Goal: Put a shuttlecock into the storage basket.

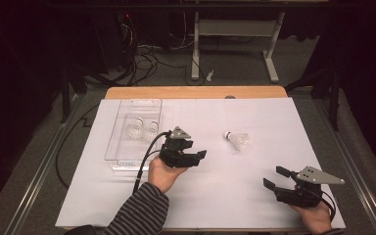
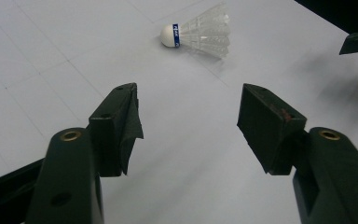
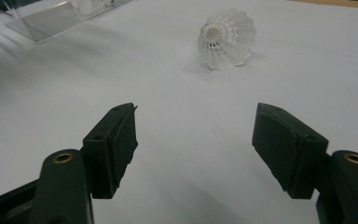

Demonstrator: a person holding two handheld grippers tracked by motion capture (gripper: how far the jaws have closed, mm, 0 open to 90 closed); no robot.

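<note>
Left tool held wide open and empty, jaws pointing across the white table at the loose shuttlecock, which lies on its side a short way ahead and untouched; right tool also wide open, empty, well apart nearer the table's front edge. Shuttlecock: rounded white cork tip with blue band, ribbed translucent plastic skirt. High view adds a clear plastic box left of the left tool, with two more shuttlecocks inside.

white-covered table with clear tray and loose shuttlecock
</note>
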